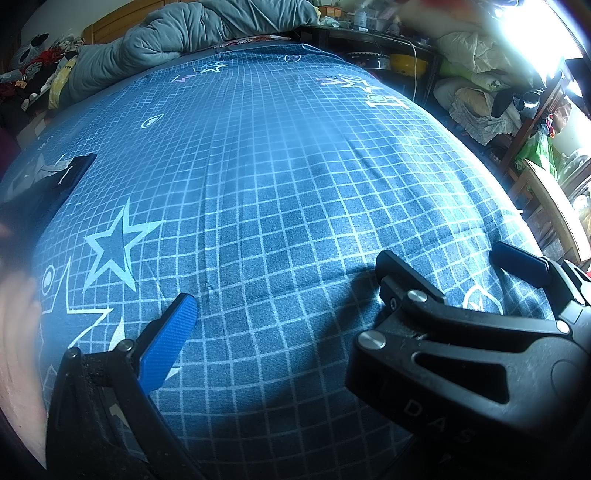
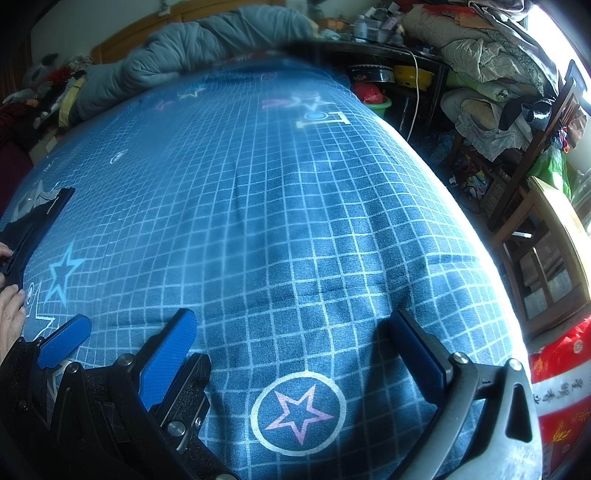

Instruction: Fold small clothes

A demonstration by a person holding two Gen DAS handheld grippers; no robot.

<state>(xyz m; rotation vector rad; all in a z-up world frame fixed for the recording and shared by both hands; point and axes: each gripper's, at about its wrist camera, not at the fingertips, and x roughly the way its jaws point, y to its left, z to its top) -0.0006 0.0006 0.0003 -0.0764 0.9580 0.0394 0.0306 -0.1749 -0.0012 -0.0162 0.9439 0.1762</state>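
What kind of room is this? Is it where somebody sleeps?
Most likely a bedroom, yes. A bed with a blue checked sheet with stars fills the view, a grey quilt is bunched at its far end, and bedding and clothes are piled on furniture beside it.

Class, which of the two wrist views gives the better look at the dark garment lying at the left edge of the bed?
The right wrist view: the dark garment is sharper there, with a hand at its edge. The left wrist view shows the same garment, dimmer and partly blurred.

Home bedroom: bed (image 1: 280, 177), grey quilt (image 1: 192, 33), cluttered shelves (image 2: 480, 74).
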